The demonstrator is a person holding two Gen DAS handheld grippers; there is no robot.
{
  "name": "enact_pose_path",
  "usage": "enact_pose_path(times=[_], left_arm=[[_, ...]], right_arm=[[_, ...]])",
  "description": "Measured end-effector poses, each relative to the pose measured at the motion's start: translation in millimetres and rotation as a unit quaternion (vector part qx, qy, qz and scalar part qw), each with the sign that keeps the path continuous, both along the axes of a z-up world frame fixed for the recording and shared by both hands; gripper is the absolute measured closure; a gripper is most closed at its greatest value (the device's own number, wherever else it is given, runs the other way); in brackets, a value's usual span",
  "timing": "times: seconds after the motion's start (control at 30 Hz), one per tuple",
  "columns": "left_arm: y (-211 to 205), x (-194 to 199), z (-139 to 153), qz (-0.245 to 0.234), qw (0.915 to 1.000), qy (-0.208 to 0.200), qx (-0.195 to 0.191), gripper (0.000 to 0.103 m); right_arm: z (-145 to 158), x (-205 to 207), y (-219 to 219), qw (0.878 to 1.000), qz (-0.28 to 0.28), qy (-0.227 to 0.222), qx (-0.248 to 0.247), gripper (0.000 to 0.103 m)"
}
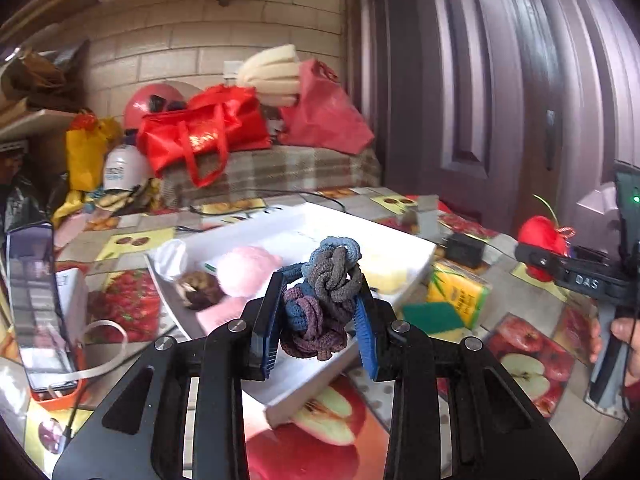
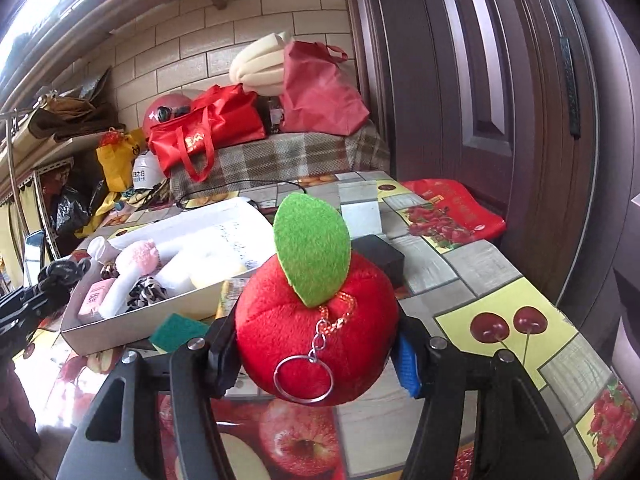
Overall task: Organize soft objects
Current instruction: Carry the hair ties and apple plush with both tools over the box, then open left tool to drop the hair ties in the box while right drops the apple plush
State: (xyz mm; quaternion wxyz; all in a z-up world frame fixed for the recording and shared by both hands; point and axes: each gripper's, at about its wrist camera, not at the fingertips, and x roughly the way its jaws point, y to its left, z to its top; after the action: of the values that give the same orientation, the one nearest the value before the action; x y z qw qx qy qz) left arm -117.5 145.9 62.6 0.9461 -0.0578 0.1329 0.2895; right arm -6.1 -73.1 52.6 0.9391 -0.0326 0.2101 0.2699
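Holding two things at once, you had your left gripper [image 1: 320, 312] clamped on a knotted bunch of hair ties [image 1: 320, 300], its blue pads pressed against both sides of the bunch. Just ahead of that gripper lay the white tray [image 1: 416, 252], with a pink plush toy [image 1: 244, 268] and a brown scrunchie [image 1: 200, 290] inside it. Ahead and to its right sat a green sponge [image 1: 432, 316] on the fruit-print tablecloth [image 1: 524, 364]. Your right gripper [image 2: 316, 344] was squeezed around a red plush apple [image 2: 304, 332] with a green leaf [image 2: 312, 248] and a key ring [image 2: 304, 378]; the apple filled the gap between its fingers. The tray lay ahead and to the left of that gripper.
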Motion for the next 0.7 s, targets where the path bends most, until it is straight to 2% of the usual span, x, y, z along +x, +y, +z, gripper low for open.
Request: enact_pose_path(times=[0.1, 0.3, 0.5, 0.7], left_arm=[[17.2, -7.3, -0.5, 0.042, 0.999, -0.013, 0.005, 0.071], [48.3, -13.4, -2.5, 0.076, 0.9969, -0.02, -0.006, 0.071], [74.8, -1.1, -5.2, 0.078, 0.9964, -0.009, -0.031, 0.071], [86.7, 14.3, -3.5, 0.078, 0.9967, -0.017, -0.017, 0.071]], right_arm=[[0.8, -1.1, 14.5, 1.0, 0.007, -0.008, 0.004, 0.041], [-0.5, -2.9, 40.2, 1.0, 0.025, -0.012, 0.006, 0.041], [-2.8, -6.5, 80.9, 0.998, 0.062, -0.013, -0.002, 0.04], [-5.0, 2.6, 121.6, 0.997, 0.072, -0.002, 0.007, 0.04]])
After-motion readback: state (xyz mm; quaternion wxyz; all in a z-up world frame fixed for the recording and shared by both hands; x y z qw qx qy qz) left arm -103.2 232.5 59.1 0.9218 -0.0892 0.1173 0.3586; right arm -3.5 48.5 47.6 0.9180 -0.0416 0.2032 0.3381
